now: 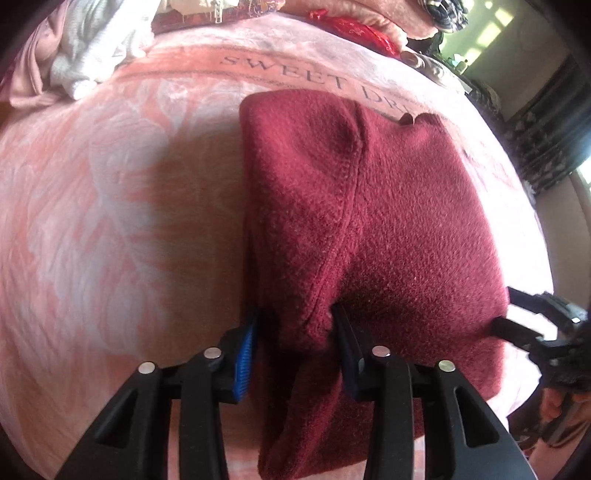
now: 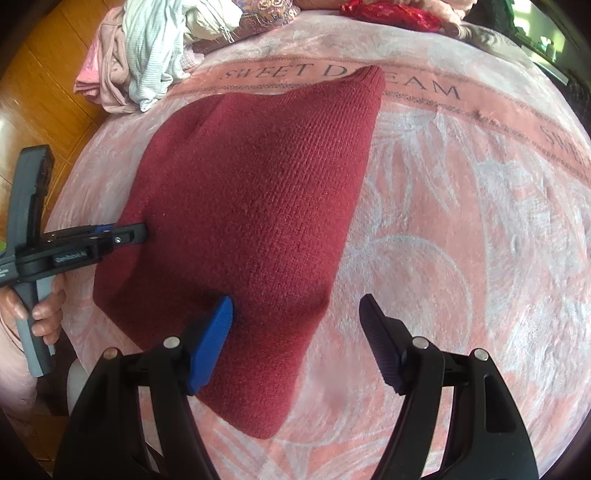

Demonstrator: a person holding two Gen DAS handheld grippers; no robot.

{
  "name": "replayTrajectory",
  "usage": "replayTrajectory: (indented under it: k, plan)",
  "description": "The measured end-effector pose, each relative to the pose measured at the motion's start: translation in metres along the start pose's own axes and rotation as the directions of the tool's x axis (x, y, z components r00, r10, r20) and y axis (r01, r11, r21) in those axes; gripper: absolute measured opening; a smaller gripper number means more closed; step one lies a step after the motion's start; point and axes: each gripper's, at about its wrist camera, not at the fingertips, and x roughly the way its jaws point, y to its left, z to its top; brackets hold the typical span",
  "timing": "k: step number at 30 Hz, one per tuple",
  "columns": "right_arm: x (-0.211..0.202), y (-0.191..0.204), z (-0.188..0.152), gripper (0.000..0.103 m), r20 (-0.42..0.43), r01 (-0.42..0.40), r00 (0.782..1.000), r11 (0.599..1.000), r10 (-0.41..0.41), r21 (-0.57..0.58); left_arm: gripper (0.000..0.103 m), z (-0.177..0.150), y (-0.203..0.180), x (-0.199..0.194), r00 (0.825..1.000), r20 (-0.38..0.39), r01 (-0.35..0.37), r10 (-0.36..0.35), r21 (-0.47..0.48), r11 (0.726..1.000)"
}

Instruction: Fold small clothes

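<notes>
A dark red knit garment (image 1: pixel 388 206) lies folded on a pink blanket (image 1: pixel 110 221) printed with "SWEET DREAM". My left gripper (image 1: pixel 295 314) stands at the garment's near left edge, and a thick fold of red fabric fills the gap between its pads, pinched. From the right wrist view the left gripper (image 2: pixel 142 230) meets the garment (image 2: pixel 251 206) at its left side. My right gripper (image 2: pixel 299 314) stands open, one blue pad over the garment's near right corner and the other over bare blanket (image 2: pixel 461 258). The left wrist view shows the right gripper (image 1: pixel 511 310) at the cloth's right edge.
A pile of pale clothes (image 2: pixel 147 55) sits at the blanket's far left corner. A shiny red item (image 2: pixel 388 13) lies along the far edge. Wooden floor (image 2: pixel 40 92) shows beyond the left side. A hand (image 2: pixel 44 310) holds the left gripper's handle.
</notes>
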Motion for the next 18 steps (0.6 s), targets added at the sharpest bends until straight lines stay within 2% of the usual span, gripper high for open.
replayTrajectory:
  k: [3,5,7,9,14,18]
  plan:
    - [-0.01,-0.003,0.003,0.071,0.017,-0.001,1.0,1.0,0.001,0.001,0.059,0.004,0.004,-0.016,0.999,0.002,0.045,-0.045,-0.033,0.998]
    - [-0.015,-0.007,0.008,0.072,0.027,-0.02,0.999,1.0,0.019,0.022,0.073,0.012,0.01,-0.028,0.996,0.026,0.091,-0.09,-0.042,0.995]
    - [-0.018,-0.013,0.017,0.074,0.031,-0.044,0.999,0.998,0.042,0.053,0.079,0.025,0.016,-0.035,0.992,0.049,0.115,-0.113,-0.05,0.992]
    - [-0.016,-0.016,0.027,0.075,0.027,-0.055,0.998,0.996,0.053,0.064,0.08,0.038,0.019,-0.031,0.988,0.038,0.15,-0.148,-0.057,0.987]
    - [0.007,-0.023,0.048,0.078,-0.025,-0.075,0.997,0.992,0.078,0.104,0.081,0.059,0.016,0.002,0.972,-0.057,0.22,-0.226,-0.091,0.971]
    - [0.031,-0.027,0.053,0.079,-0.065,-0.142,0.986,0.979,0.153,0.148,0.085,0.065,0.013,0.03,0.962,-0.121,0.233,-0.243,-0.089,0.968]
